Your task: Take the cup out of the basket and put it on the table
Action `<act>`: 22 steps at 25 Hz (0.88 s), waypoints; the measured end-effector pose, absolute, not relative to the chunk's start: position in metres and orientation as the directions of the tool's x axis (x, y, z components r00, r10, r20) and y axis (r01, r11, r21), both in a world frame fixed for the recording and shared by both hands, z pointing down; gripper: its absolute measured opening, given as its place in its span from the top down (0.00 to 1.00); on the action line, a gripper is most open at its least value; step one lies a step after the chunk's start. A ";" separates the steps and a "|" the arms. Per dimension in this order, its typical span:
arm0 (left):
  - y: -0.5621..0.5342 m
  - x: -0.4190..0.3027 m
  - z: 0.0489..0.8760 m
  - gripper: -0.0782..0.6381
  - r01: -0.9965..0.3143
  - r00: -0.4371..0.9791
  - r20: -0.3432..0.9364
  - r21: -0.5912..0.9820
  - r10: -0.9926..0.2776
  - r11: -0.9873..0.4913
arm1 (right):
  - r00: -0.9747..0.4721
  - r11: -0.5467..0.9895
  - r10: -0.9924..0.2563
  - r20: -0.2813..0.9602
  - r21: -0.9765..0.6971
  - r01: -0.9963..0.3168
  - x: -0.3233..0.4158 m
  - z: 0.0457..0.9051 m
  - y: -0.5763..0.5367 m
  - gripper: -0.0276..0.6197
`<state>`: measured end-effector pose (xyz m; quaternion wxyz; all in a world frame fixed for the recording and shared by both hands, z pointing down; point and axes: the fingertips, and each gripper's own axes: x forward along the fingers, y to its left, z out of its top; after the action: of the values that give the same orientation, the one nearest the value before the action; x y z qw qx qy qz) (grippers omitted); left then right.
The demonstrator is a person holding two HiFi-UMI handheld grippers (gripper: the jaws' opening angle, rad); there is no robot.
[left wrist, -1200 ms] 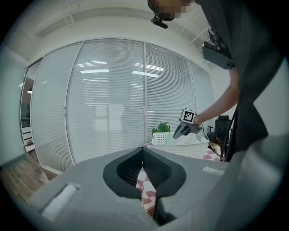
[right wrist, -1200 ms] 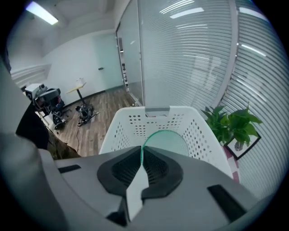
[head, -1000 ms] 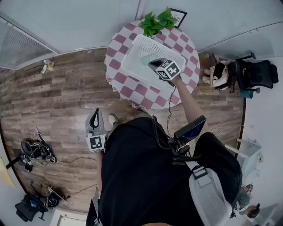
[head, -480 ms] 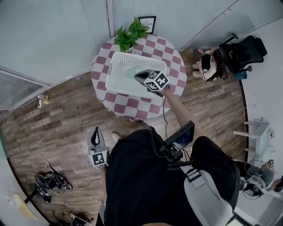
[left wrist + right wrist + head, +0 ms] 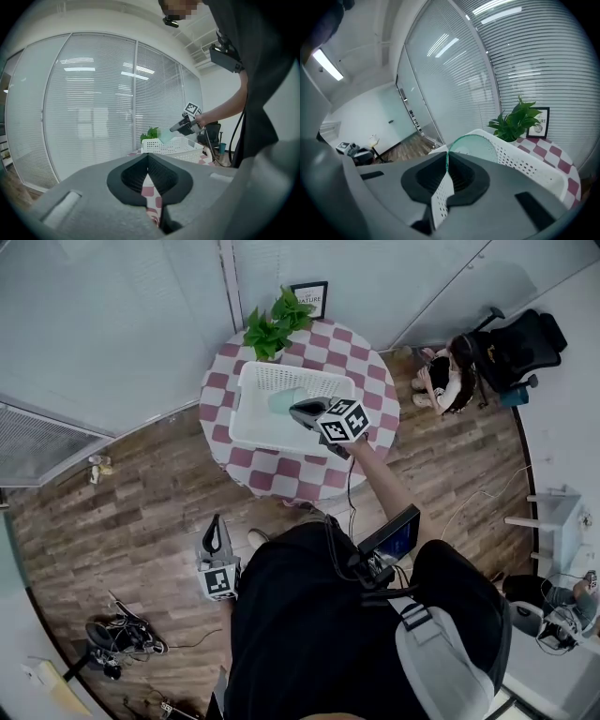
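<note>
The pale-green translucent cup [image 5: 480, 145] is pinched by its rim in the right gripper [image 5: 447, 159] above the white perforated plastic basket [image 5: 240, 409]. Setting it down on the pink-checked round table [image 5: 370, 367] is judged next. The left gripper [image 5: 149, 171] is closed on nothing.

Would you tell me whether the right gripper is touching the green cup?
Touching. In the right gripper view, the right gripper has its jaws closed on the wall of the green cup, with no gap showing.

Head view: above the person, facing steeply down on the surface [image 5: 370, 381]. Left gripper view: low, well away, facing almost level toward the basket [image 5: 173, 146]. Right gripper view: close over the basket, facing the plant [image 5: 516, 119] at the surface's far edge. All three share both.
</note>
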<state>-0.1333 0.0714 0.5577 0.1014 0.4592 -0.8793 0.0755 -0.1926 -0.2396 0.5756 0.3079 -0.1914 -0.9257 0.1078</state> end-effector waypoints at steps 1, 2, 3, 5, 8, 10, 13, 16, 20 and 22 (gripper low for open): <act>0.070 -0.132 0.557 0.88 -0.826 -0.554 0.248 -0.040 -0.795 0.563 | -0.751 0.898 0.424 0.506 -0.341 0.278 -0.192 0.570 -0.239 0.92; 0.069 -0.131 0.557 0.88 -0.828 -0.550 0.248 -0.039 -0.797 0.559 | -0.765 0.891 0.428 0.481 -0.368 0.267 -0.192 0.564 -0.239 0.92; 0.068 -0.130 0.558 0.88 -0.830 -0.547 0.248 -0.037 -0.800 0.556 | -0.780 0.883 0.429 0.455 -0.393 0.257 -0.192 0.558 -0.238 0.92; 0.066 -0.128 0.559 0.88 -0.835 -0.539 0.250 -0.036 -0.804 0.549 | -0.805 0.867 0.430 0.410 -0.437 0.241 -0.193 0.548 -0.237 0.92; 0.061 -0.127 0.560 0.88 -0.843 -0.527 0.257 -0.036 -0.810 0.537 | -0.828 0.838 0.436 0.352 -0.494 0.232 -0.195 0.535 -0.236 0.93; 0.058 -0.128 0.559 0.88 -0.847 -0.522 0.253 -0.039 -0.815 0.530 | -0.843 0.812 0.439 0.309 -0.538 0.225 -0.194 0.528 -0.236 0.93; 0.058 -0.128 0.558 0.88 -0.848 -0.520 0.251 -0.039 -0.817 0.528 | -0.864 0.765 0.441 0.246 -0.606 0.218 -0.191 0.517 -0.234 0.93; 0.058 -0.127 0.560 0.88 -0.851 -0.515 0.252 -0.034 -0.819 0.524 | -0.880 0.714 0.440 0.182 -0.665 0.219 -0.188 0.510 -0.229 0.93; 0.057 -0.124 0.561 0.88 -0.857 -0.505 0.251 -0.031 -0.826 0.515 | -0.897 0.643 0.432 0.095 -0.730 0.232 -0.180 0.495 -0.225 0.93; 0.057 -0.123 0.561 0.88 -0.860 -0.500 0.252 -0.032 -0.829 0.509 | -0.904 0.614 0.425 0.059 -0.752 0.240 -0.176 0.489 -0.224 0.93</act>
<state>-0.1235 0.0569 0.5614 0.1023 0.4896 -0.8625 0.0768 -0.1763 -0.2237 0.4885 0.1162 -0.1864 -0.8909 0.3975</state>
